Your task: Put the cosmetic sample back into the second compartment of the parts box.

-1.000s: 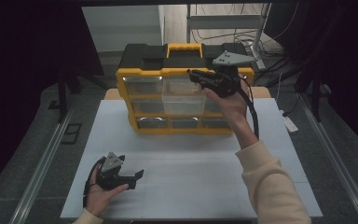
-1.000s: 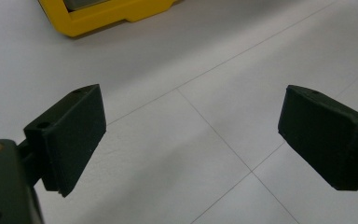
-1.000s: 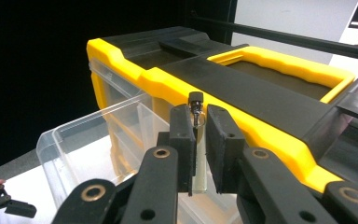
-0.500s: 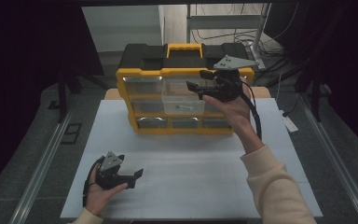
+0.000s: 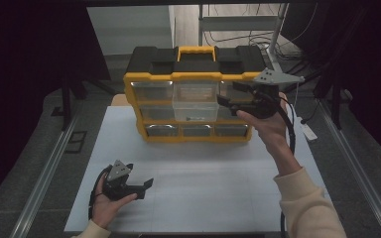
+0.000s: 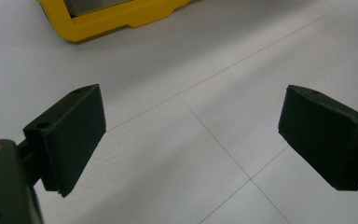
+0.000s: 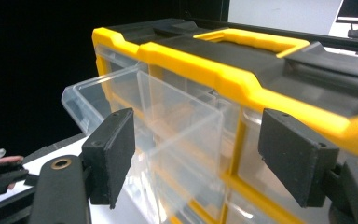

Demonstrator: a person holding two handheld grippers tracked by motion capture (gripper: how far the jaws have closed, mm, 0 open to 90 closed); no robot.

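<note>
Centrally, a white table [image 5: 198,198] is seen from the high view, with a yellow-and-black drawer organizer [image 5: 193,94] set upright toward its far side, yellow carry handle [image 5: 197,52] on top. Its front is divided into rows of clear drawers; the top middle clear drawer [image 5: 195,106] is seen pulled out toward the person, the rest sitting flush. The right gripper [image 5: 228,96] is held up by the right hand [image 5: 268,124], in a cream sleeve [image 5: 307,208], in front of the organizer's upper right drawers, just beside the pulled-out drawer; its jaws are spread apart with nothing between them. In the right gripper view the pulled-out drawer [image 7: 154,116] is seen past the left jaw, and contact with it cannot be told. The left gripper [image 5: 141,187] is held low over the near left part of the table by the left hand [image 5: 109,203], well apart from the organizer, jaws spread wide and empty. In the left gripper view only bare table [image 6: 191,116] lies between the jaws, with the organizer's yellow base corner [image 6: 116,18] at the top edge.
</note>
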